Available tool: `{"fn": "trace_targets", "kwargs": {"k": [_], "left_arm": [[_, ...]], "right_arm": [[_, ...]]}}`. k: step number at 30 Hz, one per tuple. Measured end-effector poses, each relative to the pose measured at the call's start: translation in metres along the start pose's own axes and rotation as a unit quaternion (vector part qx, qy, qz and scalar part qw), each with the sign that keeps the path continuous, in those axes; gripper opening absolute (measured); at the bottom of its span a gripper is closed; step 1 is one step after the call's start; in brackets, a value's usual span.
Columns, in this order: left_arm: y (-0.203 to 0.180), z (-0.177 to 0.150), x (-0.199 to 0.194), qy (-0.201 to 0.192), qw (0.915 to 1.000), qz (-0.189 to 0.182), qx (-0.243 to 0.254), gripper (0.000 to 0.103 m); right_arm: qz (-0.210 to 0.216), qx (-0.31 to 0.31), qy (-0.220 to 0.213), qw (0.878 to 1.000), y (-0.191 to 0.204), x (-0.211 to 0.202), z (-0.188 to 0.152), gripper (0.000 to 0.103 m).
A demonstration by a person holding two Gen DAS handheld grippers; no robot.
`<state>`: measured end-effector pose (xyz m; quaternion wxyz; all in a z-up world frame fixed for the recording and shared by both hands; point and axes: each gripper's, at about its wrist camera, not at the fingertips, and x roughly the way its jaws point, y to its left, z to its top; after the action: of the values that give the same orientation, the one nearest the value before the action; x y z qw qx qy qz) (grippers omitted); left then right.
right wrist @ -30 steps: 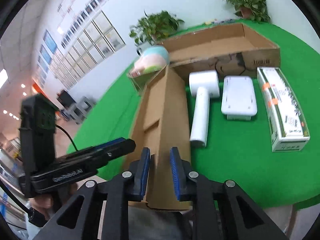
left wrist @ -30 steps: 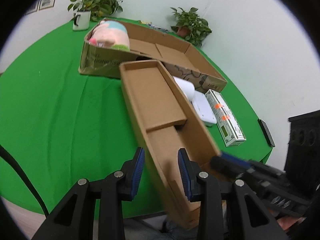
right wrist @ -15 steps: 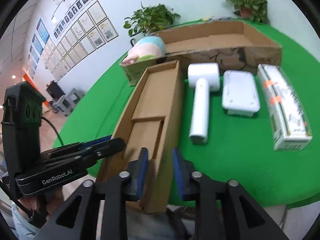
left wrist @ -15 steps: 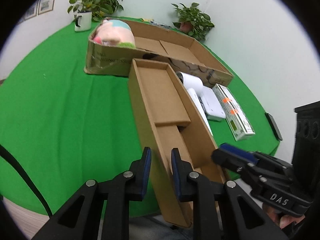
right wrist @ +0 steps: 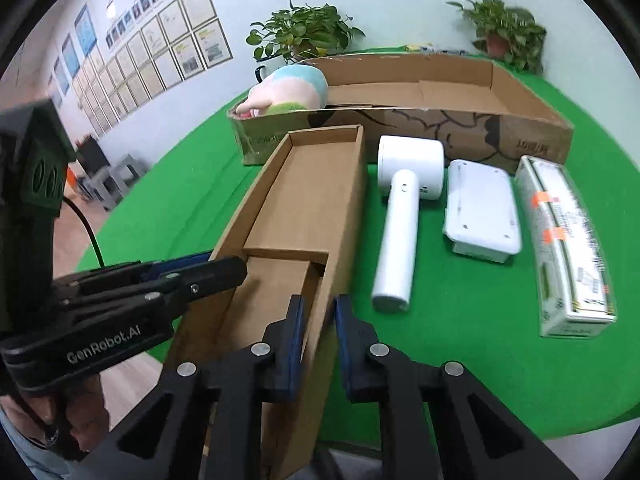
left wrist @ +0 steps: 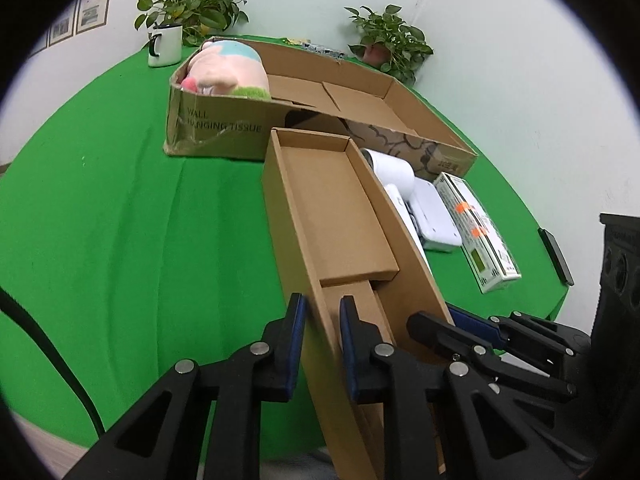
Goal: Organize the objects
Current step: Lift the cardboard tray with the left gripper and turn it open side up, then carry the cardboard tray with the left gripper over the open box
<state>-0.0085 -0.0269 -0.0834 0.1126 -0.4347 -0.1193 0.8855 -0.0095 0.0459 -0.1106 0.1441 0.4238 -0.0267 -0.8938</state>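
A long narrow open cardboard box (left wrist: 332, 208) (right wrist: 316, 200) lies on the green table with its near end over the table's edge. My left gripper (left wrist: 322, 320) straddles its left wall, jaws closing, pads pressed on the cardboard. My right gripper (right wrist: 319, 320) is closing the same way on the right wall. Each gripper shows in the other's view: the right gripper (left wrist: 424, 322) and the left gripper (right wrist: 228, 270). Beside the box lie a white handheld device (right wrist: 400, 216), a white flat case (right wrist: 480, 212) and a white-green carton (right wrist: 568, 248).
A big shallow cardboard box (right wrist: 440, 128) stands behind, a plush toy (right wrist: 288, 88) in its left end. Farther back are a white mug (left wrist: 164, 46) and two potted plants (left wrist: 384, 44). A black phone (left wrist: 554, 254) lies at the table's right edge.
Both pairs of jaws narrowed onto the narrow box's side walls. The right gripper shifted from the near end wall to the right wall. The box's near end swung a little.
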Motion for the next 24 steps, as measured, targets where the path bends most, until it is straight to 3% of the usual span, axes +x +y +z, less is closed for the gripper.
{"fn": "trace_targets", "kwargs": {"k": [13,24], "left_arm": [[-0.006,-0.002,-0.003,-0.001,0.9998,0.019,-0.006,0.015],[-0.022,0.012,-0.033,-0.049,0.9984,0.028,0.009,0.014]], "right_arm": [[-0.015,0.007,0.003,1.0,-0.001,0.004,0.003,0.012],[-0.007,0.006,-0.045,0.999,0.002,-0.025,0.018,0.012]]}}
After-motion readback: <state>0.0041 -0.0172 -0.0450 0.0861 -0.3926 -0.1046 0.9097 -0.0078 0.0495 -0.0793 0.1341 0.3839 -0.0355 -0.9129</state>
